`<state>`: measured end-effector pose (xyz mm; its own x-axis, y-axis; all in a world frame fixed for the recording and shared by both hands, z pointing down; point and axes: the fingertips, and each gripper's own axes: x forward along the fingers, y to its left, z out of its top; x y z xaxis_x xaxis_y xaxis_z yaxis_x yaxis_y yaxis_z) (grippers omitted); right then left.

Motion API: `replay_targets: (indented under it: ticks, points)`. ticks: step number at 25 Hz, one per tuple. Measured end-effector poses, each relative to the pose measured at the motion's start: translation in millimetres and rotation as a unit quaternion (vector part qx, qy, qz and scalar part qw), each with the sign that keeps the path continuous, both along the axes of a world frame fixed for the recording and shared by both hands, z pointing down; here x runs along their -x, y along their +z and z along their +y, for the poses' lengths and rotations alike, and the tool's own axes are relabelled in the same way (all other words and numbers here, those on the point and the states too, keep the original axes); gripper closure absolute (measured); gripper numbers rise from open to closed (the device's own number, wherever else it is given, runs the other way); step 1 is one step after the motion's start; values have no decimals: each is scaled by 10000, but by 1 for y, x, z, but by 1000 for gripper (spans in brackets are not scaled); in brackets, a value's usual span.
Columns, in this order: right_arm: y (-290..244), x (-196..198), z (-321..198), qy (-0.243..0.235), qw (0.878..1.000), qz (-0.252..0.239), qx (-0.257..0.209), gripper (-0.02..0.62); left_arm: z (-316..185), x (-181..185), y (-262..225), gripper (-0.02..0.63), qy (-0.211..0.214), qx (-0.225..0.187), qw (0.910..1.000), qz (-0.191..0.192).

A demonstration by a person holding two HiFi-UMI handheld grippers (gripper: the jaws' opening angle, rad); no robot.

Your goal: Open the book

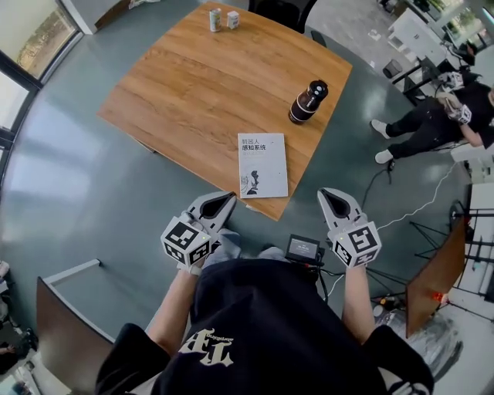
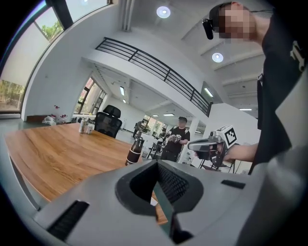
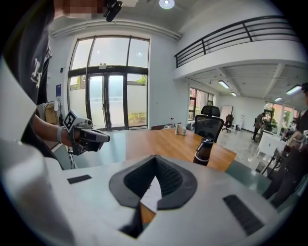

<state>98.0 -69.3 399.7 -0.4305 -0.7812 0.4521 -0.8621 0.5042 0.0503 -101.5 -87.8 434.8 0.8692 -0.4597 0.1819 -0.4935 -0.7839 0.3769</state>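
Observation:
A closed white book (image 1: 262, 164) with dark print on its cover lies flat near the front edge of the wooden table (image 1: 193, 85). My left gripper (image 1: 228, 199) is short of that edge, below and left of the book, shut with nothing in it. The right gripper (image 1: 327, 193) hangs off the table's front right corner, right of the book, also shut and empty. Neither one touches the book. In the right gripper view a strip of the book (image 3: 153, 194) shows through the hollow between the closed jaws (image 3: 155, 157). The left gripper view looks along its closed jaws (image 2: 156, 163) over the tabletop.
A dark bottle (image 1: 308, 102) stands upright beyond the book, toward the table's right edge. Two small cans (image 1: 223, 19) sit at the far end by a black office chair (image 1: 282, 11). A person (image 1: 440, 116) sits on the floor at the right. Cables run across the grey floor (image 1: 409, 208).

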Motion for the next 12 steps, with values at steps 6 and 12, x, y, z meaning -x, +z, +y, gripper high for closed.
replay_targets:
  ticks: [6,12]
  points:
    - [3,12,-9,154,9996,119,215,609,-24,4,15,600,469,81,9989,48]
    - [21,7,-13,80,9983,-58,578,609,-39,0,26,600,505,117,9987,1]
